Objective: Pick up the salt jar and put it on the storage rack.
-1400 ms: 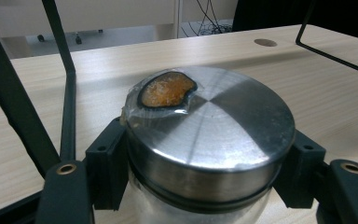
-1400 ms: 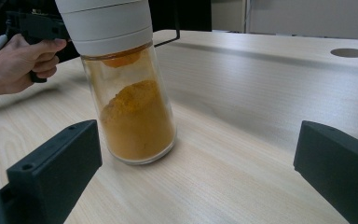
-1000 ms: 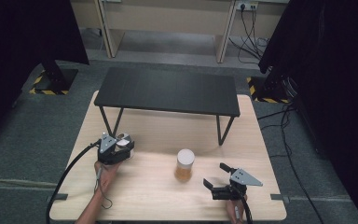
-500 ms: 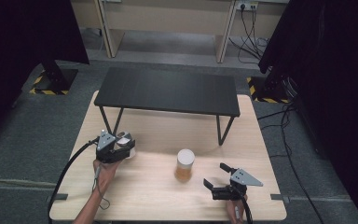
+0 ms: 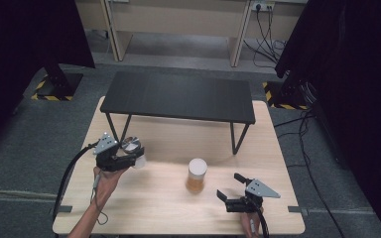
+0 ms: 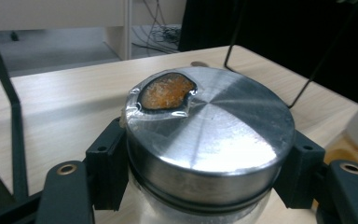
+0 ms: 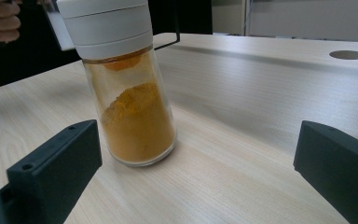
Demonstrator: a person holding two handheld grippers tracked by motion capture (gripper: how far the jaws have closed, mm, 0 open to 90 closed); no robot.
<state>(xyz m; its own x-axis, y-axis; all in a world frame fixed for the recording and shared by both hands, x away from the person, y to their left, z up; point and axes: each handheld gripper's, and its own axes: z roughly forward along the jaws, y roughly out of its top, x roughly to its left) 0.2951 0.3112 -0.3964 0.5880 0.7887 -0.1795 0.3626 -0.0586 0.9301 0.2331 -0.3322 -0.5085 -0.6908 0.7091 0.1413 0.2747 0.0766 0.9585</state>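
Compared with a second ago, the left gripper (image 5: 129, 157) has risen a little and drifted toward the black shelf (image 5: 178, 96) at the back of the table (image 5: 154, 208), carrying a small metal-lidded jar (image 5: 131, 146) with it. My reading is that the jar has just been lifted clear of the wood and is being carried, perhaps toward the shelf; the lift looks done, the placing not yet.

In the left gripper view the two black jaws pinch the jar (image 6: 209, 135) from either side, just under its brushed steel lid, which has a patch of clear film showing orange contents. The pads press on the jar; there is no gap.

The right gripper (image 5: 232, 191) rests low on the table, in front of the shelf and to the right of a spice bottle (image 5: 197, 175) with a white cap. Its jaws are spread wide and touch nothing. In the right gripper view the spice bottle (image 7: 128, 98), about half full of yellow-orange powder, stands upright beyond the left jaw, apart from both jaws.

The bottle stands in front of the shelf, near the table's middle, well apart from the lifted jar.
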